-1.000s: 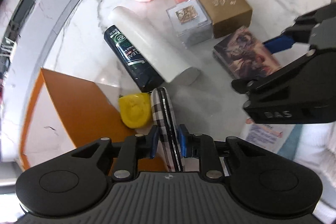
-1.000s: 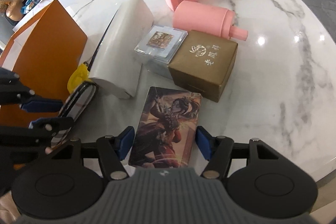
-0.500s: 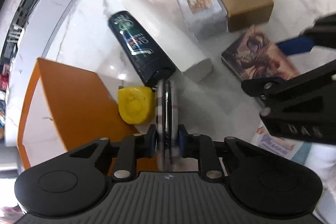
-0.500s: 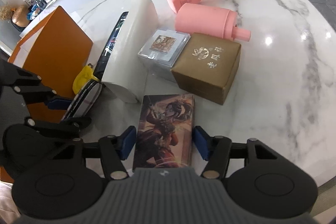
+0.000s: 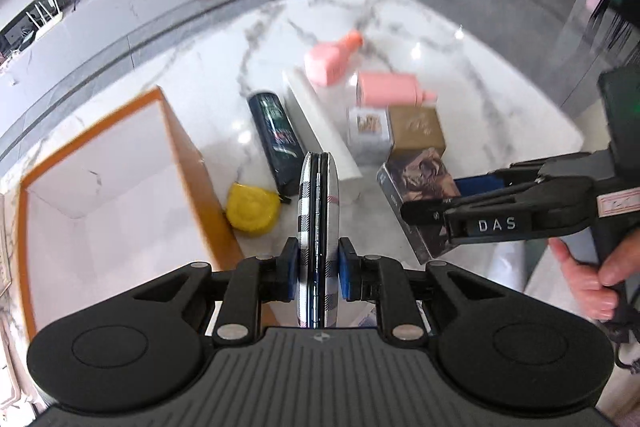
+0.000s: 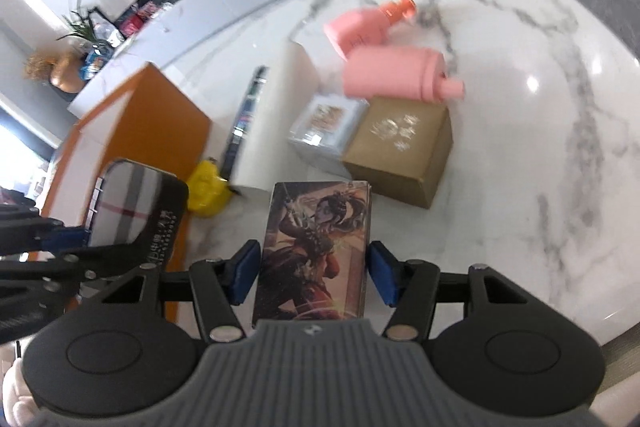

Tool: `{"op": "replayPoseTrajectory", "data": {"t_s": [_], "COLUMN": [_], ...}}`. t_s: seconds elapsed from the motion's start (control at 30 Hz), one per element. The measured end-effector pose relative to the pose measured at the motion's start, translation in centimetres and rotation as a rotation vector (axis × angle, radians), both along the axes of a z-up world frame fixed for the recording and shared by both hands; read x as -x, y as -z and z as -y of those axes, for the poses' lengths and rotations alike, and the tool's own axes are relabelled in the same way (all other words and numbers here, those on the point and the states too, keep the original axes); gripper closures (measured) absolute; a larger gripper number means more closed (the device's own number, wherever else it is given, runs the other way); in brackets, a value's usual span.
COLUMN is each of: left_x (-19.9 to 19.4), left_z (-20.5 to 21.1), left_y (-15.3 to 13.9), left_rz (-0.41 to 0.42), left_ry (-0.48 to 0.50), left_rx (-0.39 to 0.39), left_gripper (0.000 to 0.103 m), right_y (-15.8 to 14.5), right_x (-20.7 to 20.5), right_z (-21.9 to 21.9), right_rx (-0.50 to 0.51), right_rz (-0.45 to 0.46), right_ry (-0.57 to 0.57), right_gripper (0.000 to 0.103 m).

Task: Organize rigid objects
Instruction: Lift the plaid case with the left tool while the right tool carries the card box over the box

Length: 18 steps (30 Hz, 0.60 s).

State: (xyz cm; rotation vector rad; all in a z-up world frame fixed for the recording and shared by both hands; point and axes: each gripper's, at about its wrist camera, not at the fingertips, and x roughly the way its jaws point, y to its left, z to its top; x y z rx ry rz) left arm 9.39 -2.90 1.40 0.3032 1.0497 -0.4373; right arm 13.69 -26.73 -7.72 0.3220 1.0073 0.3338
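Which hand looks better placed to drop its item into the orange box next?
Left, probably. The left tool is shut on the plaid flat case, lifted beside the white-lined orange box. The right tool straddles the illustrated card box, farther away.

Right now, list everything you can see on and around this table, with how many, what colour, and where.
marble table: one, white with grey veins, under everything
open box: one, orange outside, white inside, table's left
plaid case: one, black and white check, gripped
illustrated card box: one, brown artwork, between the right pads
gold box: one, beside a clear case
pink bottles: two, lying behind the boxes
white box: one, long, centre
dark tube: one, beside it
yellow object: one, by the orange box
left hand-held gripper: black, blue pads, shut on the case
right hand-held gripper: same, around the card box
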Motion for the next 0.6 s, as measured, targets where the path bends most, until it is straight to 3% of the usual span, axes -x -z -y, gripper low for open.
{"op": "replayPoseTrajectory", "data": {"t_s": [0.17,0.4,0.6], "left_x": [0.4,0.4,-1.3], "left_z": [-4.1,-9.0,-10.9], "left_y": [-2.9,-3.5,0.7], "left_rz": [0.041,0.126,0.193], "left_ry": [-0.005,0.071,0.219], "left_rx": [0.037,-0.126,-0.346], "left_gripper": [0.081,0.082,0.081], "right_y": [-3.7,-10.6,-11.3], "right_x": [1.2,0.7,-1.8], "right_z": [-2.0,-10.4,-19.4], "right_rx": [0.006,0.051,0.197], "right_rz": [0.059,0.211,0.233], "right_ry": [-0.078,-0.360,-0.606], "right_gripper": [0.043,0.043,0.043]}}
